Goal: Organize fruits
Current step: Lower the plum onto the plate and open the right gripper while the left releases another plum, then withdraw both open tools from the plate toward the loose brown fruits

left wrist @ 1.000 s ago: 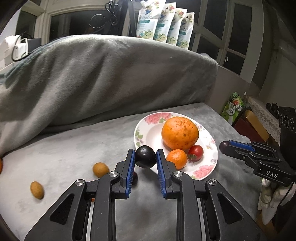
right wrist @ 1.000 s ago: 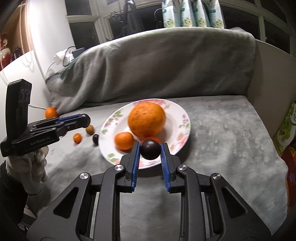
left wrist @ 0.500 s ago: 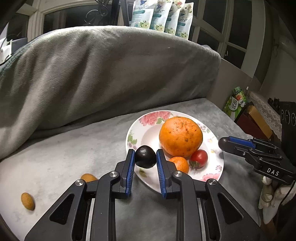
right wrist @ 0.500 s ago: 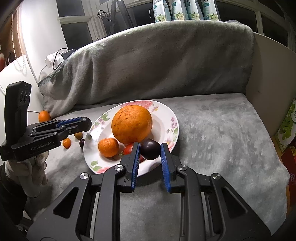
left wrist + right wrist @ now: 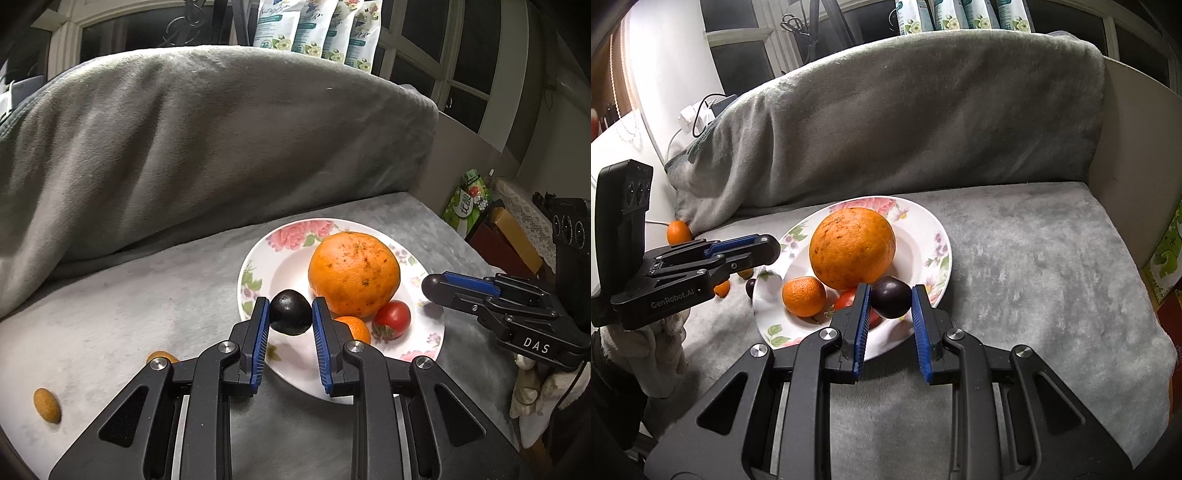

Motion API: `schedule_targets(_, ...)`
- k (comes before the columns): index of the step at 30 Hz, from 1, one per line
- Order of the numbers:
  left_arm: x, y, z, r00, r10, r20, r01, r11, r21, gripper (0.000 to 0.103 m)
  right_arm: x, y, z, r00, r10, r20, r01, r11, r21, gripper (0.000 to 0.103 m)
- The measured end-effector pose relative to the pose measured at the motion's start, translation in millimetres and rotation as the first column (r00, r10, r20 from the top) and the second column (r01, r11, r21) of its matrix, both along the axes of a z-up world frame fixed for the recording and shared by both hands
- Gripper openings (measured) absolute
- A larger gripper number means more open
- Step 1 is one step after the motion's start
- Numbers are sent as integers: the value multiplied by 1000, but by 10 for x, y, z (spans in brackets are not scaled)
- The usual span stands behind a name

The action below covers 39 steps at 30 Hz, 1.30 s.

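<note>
A floral white plate (image 5: 280,236) (image 5: 923,221) sits on the grey blanket. It holds a large orange (image 5: 354,273) (image 5: 852,247), a small mandarin (image 5: 356,328) (image 5: 803,296) and a red tomato (image 5: 392,314) (image 5: 846,300). My left gripper (image 5: 290,314) is shut on a dark plum (image 5: 290,312) over the plate's near-left rim. My right gripper (image 5: 890,299) is shut on a second dark plum (image 5: 891,297) over the plate's near-right part. Each gripper shows in the other's view (image 5: 436,286) (image 5: 768,249).
Small yellow-brown fruits (image 5: 46,405) (image 5: 160,357) lie on the blanket left of the plate. A mandarin (image 5: 679,232), a small orange fruit (image 5: 722,288) and a dark plum (image 5: 750,287) lie beyond the plate's left side. A blanket-covered backrest (image 5: 221,147) rises behind.
Both grippers have carried their plums in over the plate: the left moved right from the blanket, the right moved forward over the plate's near-right edge.
</note>
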<state>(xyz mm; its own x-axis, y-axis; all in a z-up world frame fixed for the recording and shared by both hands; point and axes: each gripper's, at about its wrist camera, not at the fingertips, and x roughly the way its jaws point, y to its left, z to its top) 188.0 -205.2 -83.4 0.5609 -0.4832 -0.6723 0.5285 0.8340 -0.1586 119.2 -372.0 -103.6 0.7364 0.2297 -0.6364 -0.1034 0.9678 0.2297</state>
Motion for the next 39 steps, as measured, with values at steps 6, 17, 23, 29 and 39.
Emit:
schedule_targets(6, 2, -28, 20, 1000, -4, 2, 4, 1000, -2, 22, 4, 20, 3, 1000, 6, 3, -6, 1000, -4, 24)
schedule_targets(17, -26, -58, 57, 1000, -8, 15, 8, 1000, 3, 48, -29, -9, 50, 999, -16, 29, 16, 1000, 8, 61)
schedule_targets(23, -62, -66, 94, 999, 9, 38, -9, 1000, 13, 71, -58, -23, 96, 998, -43, 45, 43, 999, 5, 83)
schedule_targets(29, -98, -55, 137, 998, 22, 61, -23, 999, 25, 71, -91, -31, 146, 997, -53, 49, 53, 999, 7, 86)
schedule_targets(39, -176, 62, 196, 996, 52, 69, -53, 998, 25, 73, -157, 32, 217, 996, -63, 57, 64, 998, -2, 92)
